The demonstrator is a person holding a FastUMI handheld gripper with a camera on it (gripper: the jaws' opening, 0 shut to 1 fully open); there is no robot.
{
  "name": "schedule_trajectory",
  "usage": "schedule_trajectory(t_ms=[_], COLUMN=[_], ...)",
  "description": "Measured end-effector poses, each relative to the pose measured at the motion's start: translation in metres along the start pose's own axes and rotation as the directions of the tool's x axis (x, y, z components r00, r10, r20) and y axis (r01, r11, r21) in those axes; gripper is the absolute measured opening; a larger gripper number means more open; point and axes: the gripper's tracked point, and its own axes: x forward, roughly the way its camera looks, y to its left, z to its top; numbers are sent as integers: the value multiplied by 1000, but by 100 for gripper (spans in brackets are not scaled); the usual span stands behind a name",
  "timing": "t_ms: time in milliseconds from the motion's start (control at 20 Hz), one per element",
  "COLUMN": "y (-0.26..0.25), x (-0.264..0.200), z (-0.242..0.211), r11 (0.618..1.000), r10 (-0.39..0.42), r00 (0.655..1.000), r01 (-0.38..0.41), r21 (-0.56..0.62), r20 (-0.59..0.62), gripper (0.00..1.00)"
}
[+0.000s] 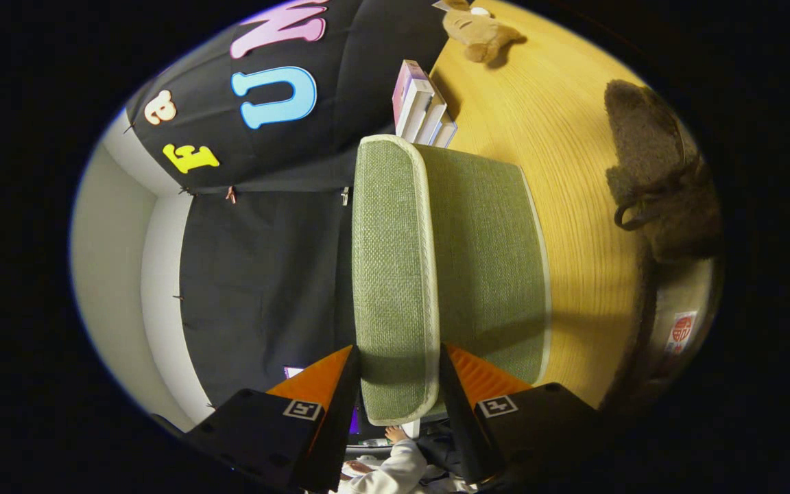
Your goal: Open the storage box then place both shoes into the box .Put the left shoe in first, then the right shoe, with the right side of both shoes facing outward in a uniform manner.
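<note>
While seemingly gripped, box lid (395, 274) between claw (398, 363).

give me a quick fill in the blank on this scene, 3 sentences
1. The gripper has the green box's raised ____ between its fingers.
2. The box stands on a ____ table.
3. The stack of books lies ____ the box, near the black cloth wall.

Missing words: lid; wooden; beyond
</note>
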Motion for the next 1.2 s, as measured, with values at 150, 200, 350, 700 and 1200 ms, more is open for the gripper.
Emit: schedule_trajectory(t_ms=[150,200,350,700,1200], y=[3,4,2,21,33], x=[-3,-6,-13,-11,-2], z=[0,2,10,6,5], r11=[1000,1000,999,996,995], r10=[2,4,6,53,56], r00=[1000,1000,1000,998,998], r01=[-2,-4,-7,-54,-55], r21=[19,26,46,76,85], r20=[-7,-6,17,15,-12], gripper=[67,67,56,30,5])
